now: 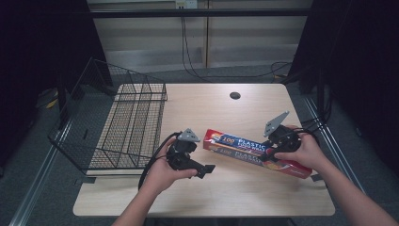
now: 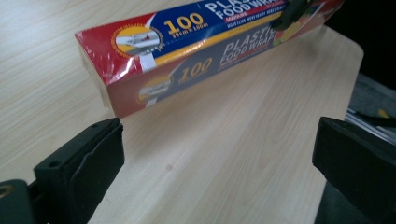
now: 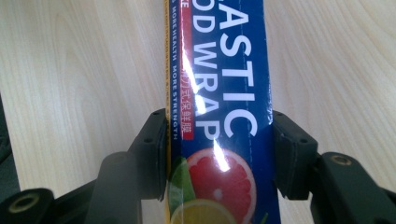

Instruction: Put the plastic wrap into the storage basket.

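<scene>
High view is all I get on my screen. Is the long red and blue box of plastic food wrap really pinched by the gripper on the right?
Observer: Yes. In the right gripper view the right gripper has both black jaws pressed on the sides of the long red and blue box of plastic food wrap.
Operator: What picture is on the box there?
Observer: A cut pink grapefruit, between the jaws.
Operator: And the other gripper, is it pinching too?
Observer: No. In the left gripper view the left gripper has its jaws wide apart, with bare light wooden table between them and the box end beyond.
</scene>
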